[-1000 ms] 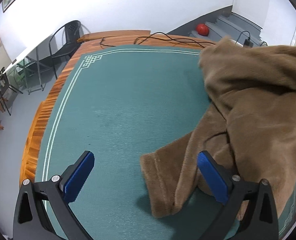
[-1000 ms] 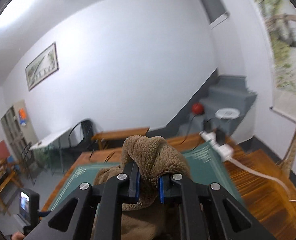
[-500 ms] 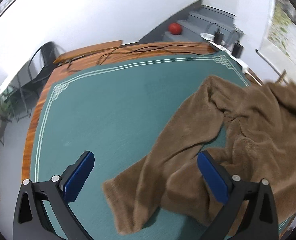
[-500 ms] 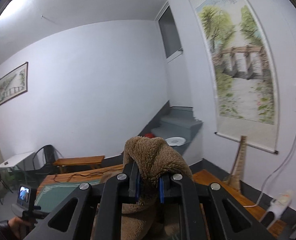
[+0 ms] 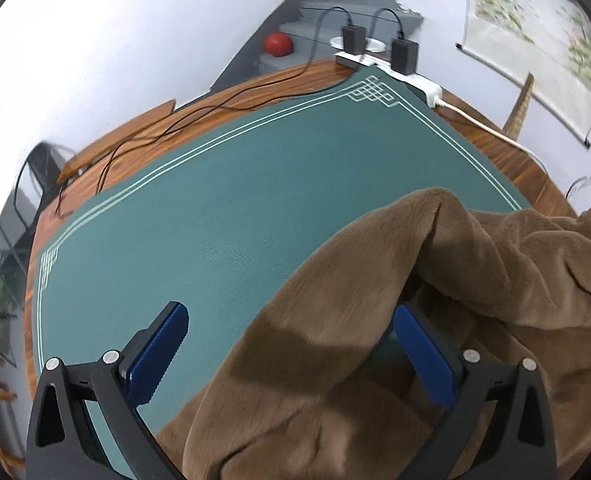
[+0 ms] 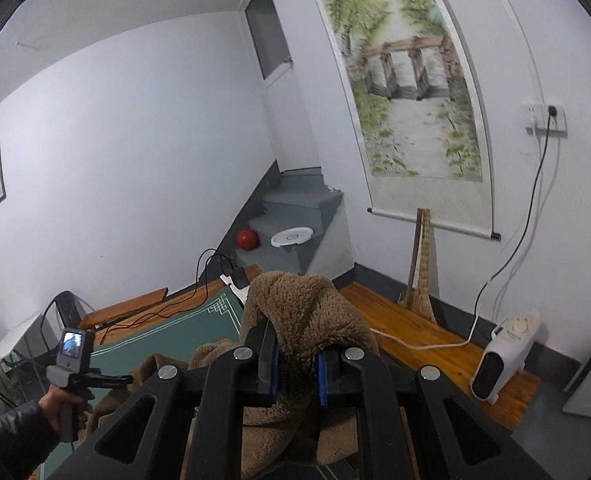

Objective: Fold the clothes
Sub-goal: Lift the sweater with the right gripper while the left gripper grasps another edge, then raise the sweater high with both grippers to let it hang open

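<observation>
A brown fleece garment [image 5: 435, 280] lies over the right half of the green mat [image 5: 215, 208] and hangs up toward the right. My left gripper [image 5: 291, 344] is open, low over the mat, with a fold of the garment lying between its blue pads [image 5: 159, 344]. My right gripper [image 6: 295, 364] is shut on a bunched part of the brown fleece garment [image 6: 295, 312] and holds it lifted above the table. The left gripper and the hand holding it show in the right wrist view [image 6: 71, 364].
A wooden table [image 5: 135, 136] carries the mat, with black cables [image 5: 199, 112] and a white power strip [image 5: 411, 76] with adapters at its far edge. Grey steps with a red ball [image 5: 278, 44], a white heater [image 6: 503, 356] on the floor and a broom [image 6: 421, 268] stand beyond.
The right gripper has lifted the garment higher and swung right. The left gripper has moved right and forward, so the fabric now lies between its open fingers.
</observation>
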